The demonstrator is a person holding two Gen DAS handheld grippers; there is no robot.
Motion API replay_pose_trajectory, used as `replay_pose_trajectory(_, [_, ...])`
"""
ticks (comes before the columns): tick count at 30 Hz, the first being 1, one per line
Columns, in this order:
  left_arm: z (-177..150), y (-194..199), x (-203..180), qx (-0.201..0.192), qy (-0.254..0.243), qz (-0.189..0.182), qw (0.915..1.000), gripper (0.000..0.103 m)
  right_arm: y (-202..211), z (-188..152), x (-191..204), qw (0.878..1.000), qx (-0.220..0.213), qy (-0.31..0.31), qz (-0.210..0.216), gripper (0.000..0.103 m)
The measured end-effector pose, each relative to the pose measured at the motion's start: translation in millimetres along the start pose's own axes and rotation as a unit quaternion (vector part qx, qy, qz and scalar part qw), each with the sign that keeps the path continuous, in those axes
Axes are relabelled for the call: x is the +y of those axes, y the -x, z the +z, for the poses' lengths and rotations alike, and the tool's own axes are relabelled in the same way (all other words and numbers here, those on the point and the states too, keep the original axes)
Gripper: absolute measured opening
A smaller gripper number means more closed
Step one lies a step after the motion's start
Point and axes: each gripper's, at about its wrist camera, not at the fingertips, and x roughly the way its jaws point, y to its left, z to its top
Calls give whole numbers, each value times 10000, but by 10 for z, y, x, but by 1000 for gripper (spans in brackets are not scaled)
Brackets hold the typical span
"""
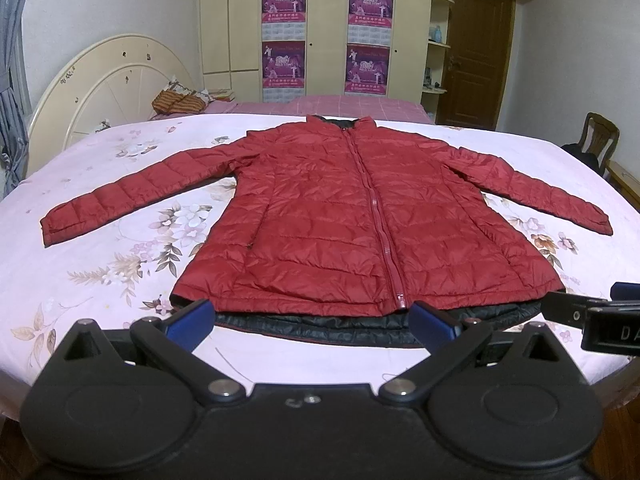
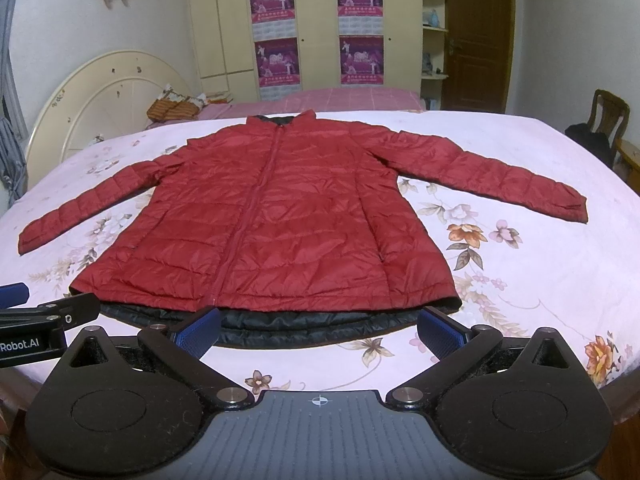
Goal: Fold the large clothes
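A red quilted jacket [image 1: 340,216] lies flat and zipped on the floral pink bed sheet [image 1: 100,264], collar away from me, both sleeves spread out to the sides. Its black lining shows below the near hem [image 1: 320,324]. My left gripper [image 1: 312,320] is open and empty, just in front of the hem. In the right wrist view the jacket [image 2: 280,216] lies the same way, and my right gripper [image 2: 320,330] is open and empty, close to the hem's black lining [image 2: 304,326]. Each gripper shows at the edge of the other's view.
A cream round headboard [image 1: 104,80] stands at the left. A striped bag [image 1: 176,100] lies on a second pink bed behind. A wardrobe with posters [image 1: 324,28], a brown door [image 1: 476,48] and a wooden chair [image 1: 596,140] stand beyond.
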Motion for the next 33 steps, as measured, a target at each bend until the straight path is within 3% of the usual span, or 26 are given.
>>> replay_pose_trajectory(33, [5,2,25,12,2,36,10000,103,-36,3,-48,10000,6,-14,2,103])
